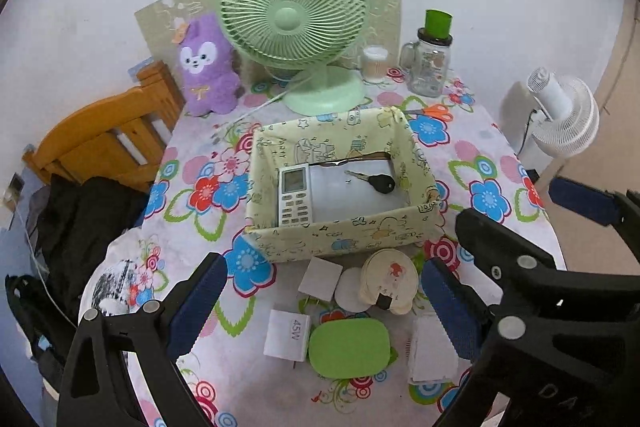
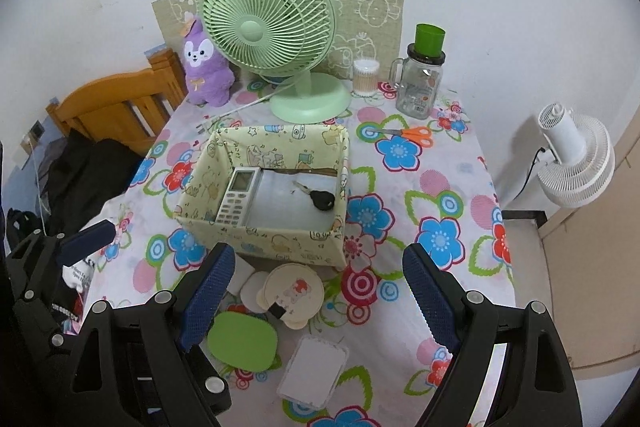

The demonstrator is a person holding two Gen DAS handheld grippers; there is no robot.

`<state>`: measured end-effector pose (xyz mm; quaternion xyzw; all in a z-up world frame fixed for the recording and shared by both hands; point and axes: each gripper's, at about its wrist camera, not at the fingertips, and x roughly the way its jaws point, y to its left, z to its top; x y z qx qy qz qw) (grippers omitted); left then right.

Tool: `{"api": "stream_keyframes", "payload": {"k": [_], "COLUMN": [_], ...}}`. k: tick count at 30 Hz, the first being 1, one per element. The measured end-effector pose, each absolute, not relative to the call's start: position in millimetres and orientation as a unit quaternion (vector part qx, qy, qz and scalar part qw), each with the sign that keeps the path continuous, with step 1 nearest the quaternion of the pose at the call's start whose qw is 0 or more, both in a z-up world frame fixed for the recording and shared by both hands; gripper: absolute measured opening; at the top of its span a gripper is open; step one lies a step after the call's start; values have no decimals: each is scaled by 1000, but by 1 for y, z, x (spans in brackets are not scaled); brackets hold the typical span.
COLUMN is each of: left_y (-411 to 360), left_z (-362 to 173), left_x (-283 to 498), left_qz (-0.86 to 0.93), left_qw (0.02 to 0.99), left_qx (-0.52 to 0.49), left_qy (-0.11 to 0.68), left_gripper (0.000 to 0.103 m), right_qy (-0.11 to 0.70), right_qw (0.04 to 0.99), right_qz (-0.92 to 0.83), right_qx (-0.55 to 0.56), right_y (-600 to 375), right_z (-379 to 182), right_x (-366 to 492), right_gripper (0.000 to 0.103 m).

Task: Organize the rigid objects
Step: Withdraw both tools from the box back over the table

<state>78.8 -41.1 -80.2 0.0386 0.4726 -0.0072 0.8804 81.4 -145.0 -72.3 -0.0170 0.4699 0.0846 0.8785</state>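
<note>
Green case (image 2: 243, 341) on table just beside right tongs (image 2: 320, 303), both tongs apart, empty.

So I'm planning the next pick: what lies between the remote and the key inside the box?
Nothing: in both wrist views only the bare pale floor of the box separates the remote from the key.

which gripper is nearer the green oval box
Left. The left gripper straddles the green oval box; the right gripper hangs beside it, to its right.
</note>
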Motion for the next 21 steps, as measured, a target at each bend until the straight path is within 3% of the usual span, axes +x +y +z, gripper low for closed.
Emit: {"api": "stream_keyframes", "payload": {"k": [21], "left_y": [-15], "left_z": [-106], "left_x": [66], "left_qz": [-21], "left_qw": [863], "left_qx": [23], "left_qy": [505], "left_gripper": [99], "right_qy": [475], "right_qw": [875], "right_qz": [93], "right_qx": [-8], "right_y": [-133], "right_z": [-92], "right_x": [58], "right_gripper": [88]}}
